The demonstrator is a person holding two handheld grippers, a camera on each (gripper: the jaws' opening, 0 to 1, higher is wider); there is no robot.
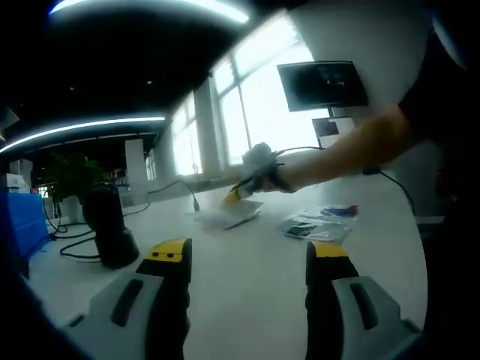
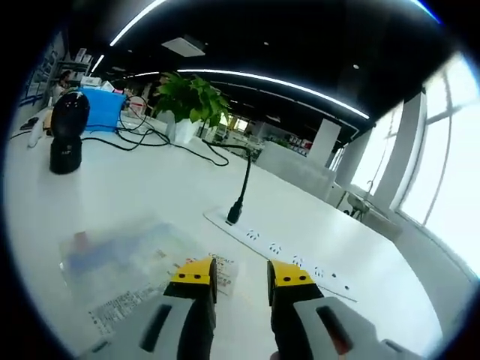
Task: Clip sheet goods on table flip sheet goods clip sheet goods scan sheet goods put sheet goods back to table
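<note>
Yellow-tipped jaws of the left hand-held gripper (image 1: 247, 259) stand wide apart at the bottom of the left gripper view, holding nothing, above the bare white bench (image 1: 247, 300). Beyond them, to one side, a black scanner (image 1: 109, 225) stands upright on the bench with dark cables (image 1: 71, 244) trailing by its base. Farther out, a flat clear packet of sheet goods (image 1: 229, 214) lies on the bench, and the right hand-held gripper (image 1: 241, 191), on the end of the person's outstretched arm (image 1: 352, 146), comes down at its far edge; whether it grips the packet I cannot tell from here. Just beside, a second printed packet (image 1: 315, 223) lies flat.

In the right gripper view, the right hand-held gripper (image 2: 242, 279) has its jaws at a narrow gap, nothing between the tips, poised just over the edge of a clear packet with a printed label (image 2: 135, 270) that lies flat on the bench (image 2: 135, 187). Past it runs a white power strip (image 2: 285, 251) with a black plug (image 2: 235, 212) in it. Well beyond, the scanner (image 2: 66, 131) stands near a blue box (image 2: 105, 109) and a potted plant (image 2: 191, 101).
</note>
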